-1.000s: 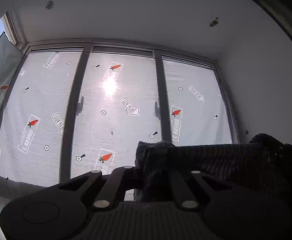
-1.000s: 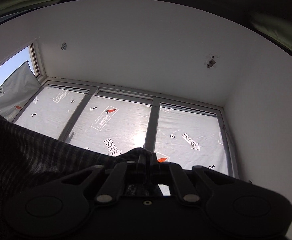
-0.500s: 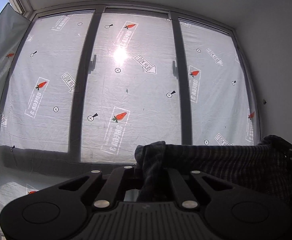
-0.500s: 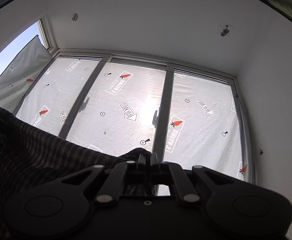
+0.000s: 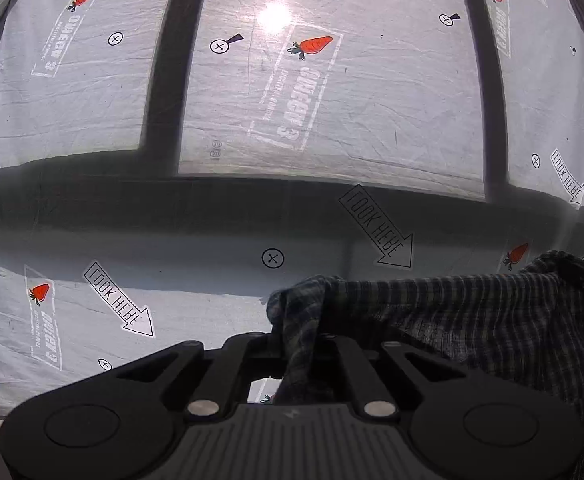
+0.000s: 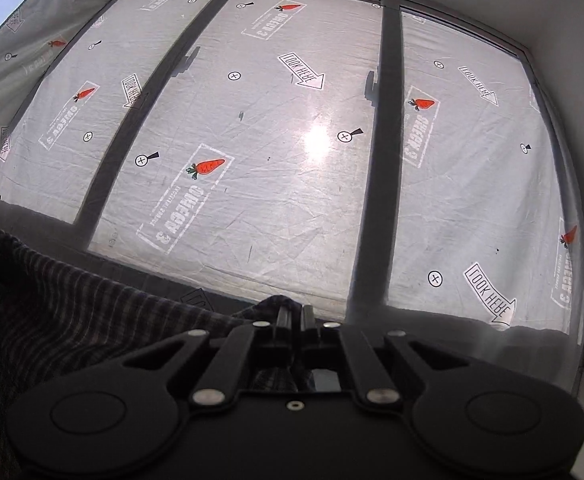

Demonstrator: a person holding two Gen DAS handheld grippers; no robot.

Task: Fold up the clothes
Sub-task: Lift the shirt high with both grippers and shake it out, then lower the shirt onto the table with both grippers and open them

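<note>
Swinging down is the big change here: a second ago both wrist views were mostly white ceiling with the covered window (image 6: 292,140) low in the picture, and now the window fills both of them. The left view has tipped furthest, and below the window's dark bottom rail it now shows a flat surface under the same printed sheet (image 5: 132,300), carrots and LOOK HERE arrows included. Can't tell if that's a desk or a ledge.

The plaid garment (image 5: 471,320) is up in the air, strung between the two grippers, its top edge running off to the right of the left gripper (image 5: 299,336). The left fingers are pinching a bunched corner of it; they've just eased apart a touch, but cloth still sits between them. The right gripper (image 6: 293,316) has its fingers pressed together on the other corner, with the fabric sagging away to its left, below the window.

My read: the hold-it-up part of the fold is done and the garment is being brought down to lay flat. That loosening left pinch could let the corner slip early
</note>
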